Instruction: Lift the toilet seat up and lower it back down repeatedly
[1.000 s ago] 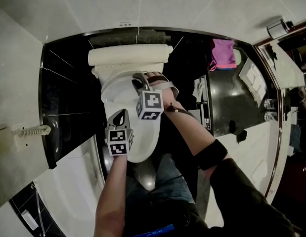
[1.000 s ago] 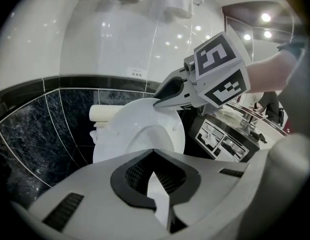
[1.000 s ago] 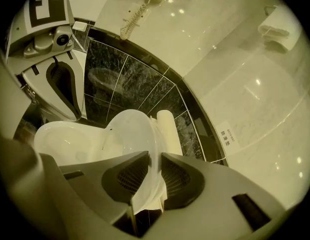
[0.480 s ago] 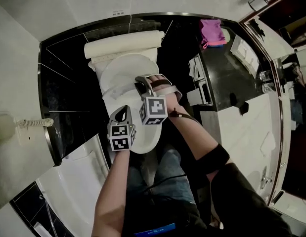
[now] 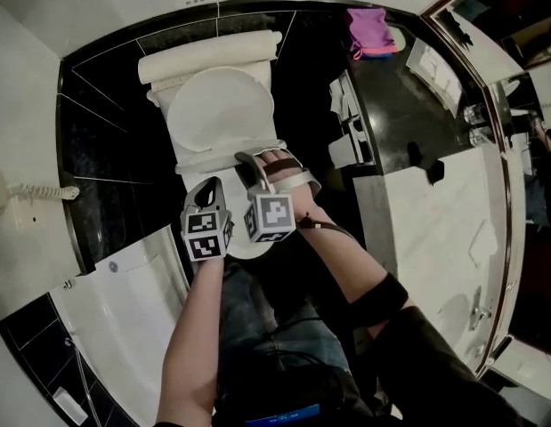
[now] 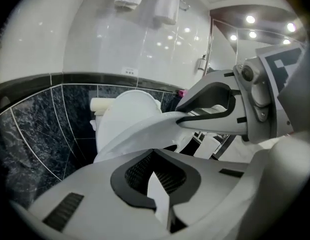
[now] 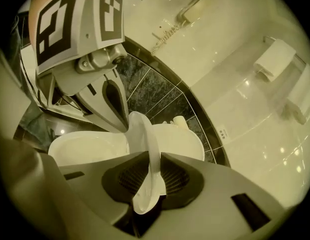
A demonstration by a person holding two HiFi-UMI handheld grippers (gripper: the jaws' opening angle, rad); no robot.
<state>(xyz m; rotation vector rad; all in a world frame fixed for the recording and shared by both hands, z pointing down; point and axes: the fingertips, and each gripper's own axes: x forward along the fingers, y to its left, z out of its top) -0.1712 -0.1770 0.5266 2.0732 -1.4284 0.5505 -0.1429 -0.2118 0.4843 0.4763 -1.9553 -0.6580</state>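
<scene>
The white toilet stands against the black tiled wall, its lid raised toward the tank. The seat's front rim is lifted off the bowl and tilted. My left gripper is shut on that rim from the left. My right gripper is shut on it from the right, close beside the left one. In the left gripper view the seat's rim sits between the left gripper's pads. In the right gripper view the rim runs between the right gripper's pads.
A white bathtub edge lies at the lower left, and a corded wall phone hangs at the left. A dark counter with a pink cloth stands to the right. Toilet paper rolls hang on the wall. The person's legs are in front of the bowl.
Both grippers, still shut on the seat's rim, have moved away from the tank toward the person. More of the raised lid shows behind them now.
</scene>
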